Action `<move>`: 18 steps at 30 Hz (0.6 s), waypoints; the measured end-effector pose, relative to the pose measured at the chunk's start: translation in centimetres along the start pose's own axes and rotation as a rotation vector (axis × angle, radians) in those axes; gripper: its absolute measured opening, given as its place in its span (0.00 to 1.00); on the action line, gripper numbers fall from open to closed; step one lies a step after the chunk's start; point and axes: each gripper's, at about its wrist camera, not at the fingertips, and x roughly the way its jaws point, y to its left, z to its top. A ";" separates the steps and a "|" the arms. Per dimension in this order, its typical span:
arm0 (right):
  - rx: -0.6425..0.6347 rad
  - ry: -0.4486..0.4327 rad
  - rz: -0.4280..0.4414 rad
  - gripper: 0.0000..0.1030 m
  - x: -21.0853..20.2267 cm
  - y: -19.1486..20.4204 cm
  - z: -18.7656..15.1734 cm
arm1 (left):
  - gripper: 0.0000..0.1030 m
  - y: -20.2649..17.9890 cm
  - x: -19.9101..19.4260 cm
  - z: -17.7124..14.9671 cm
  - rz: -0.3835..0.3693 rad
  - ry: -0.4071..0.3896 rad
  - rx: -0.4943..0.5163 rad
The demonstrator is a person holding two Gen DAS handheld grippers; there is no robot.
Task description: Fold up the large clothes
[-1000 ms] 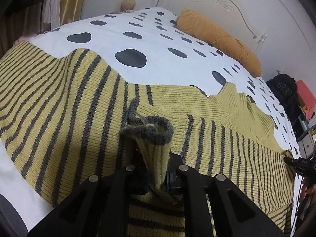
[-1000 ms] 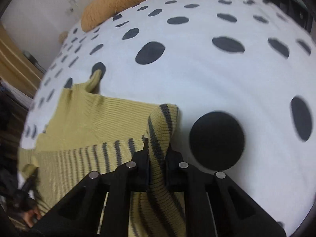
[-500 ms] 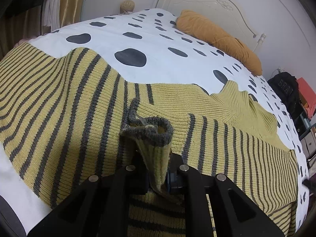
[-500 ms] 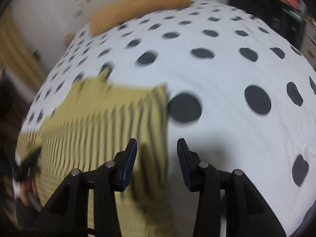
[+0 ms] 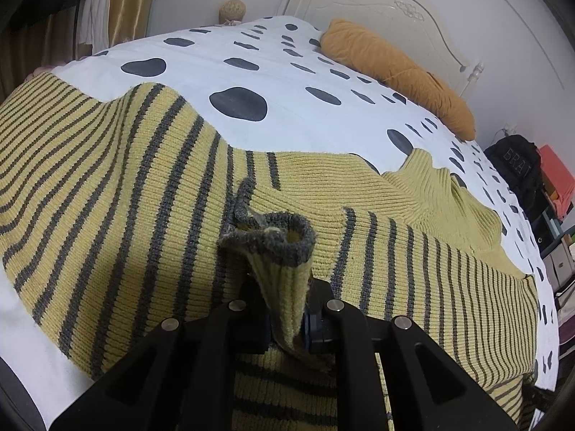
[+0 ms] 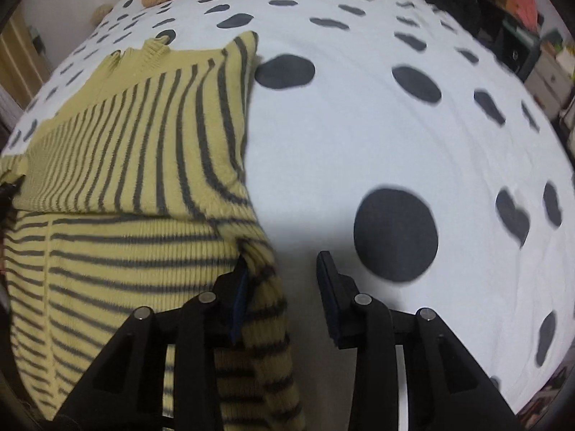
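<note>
1. Sweater (image 5: 151, 194) — yellow with grey stripes — lies on the spotted bedspread (image 5: 287, 82), collar toward the headboard, long axis across the bed with one sleeve outspread.
2. Left gripper (image 5: 287, 318) is clamped on the grey cuff (image 5: 276, 240); carry it across flat, avoiding bunching.
3. Right gripper (image 6: 284, 296) stands part open, jaws having just closed a little, gripping nothing — knit brushes one finger.

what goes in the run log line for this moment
left gripper: shut on sleeve cuff | right gripper: open, jaws just closing a little, nothing clamped | sweater: on bed
</note>
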 end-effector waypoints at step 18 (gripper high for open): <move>-0.122 -0.017 0.261 0.55 -6.5 10.8 -6.9 | 0.98 13.3 -15.5 4.2 0.326 -0.181 -0.057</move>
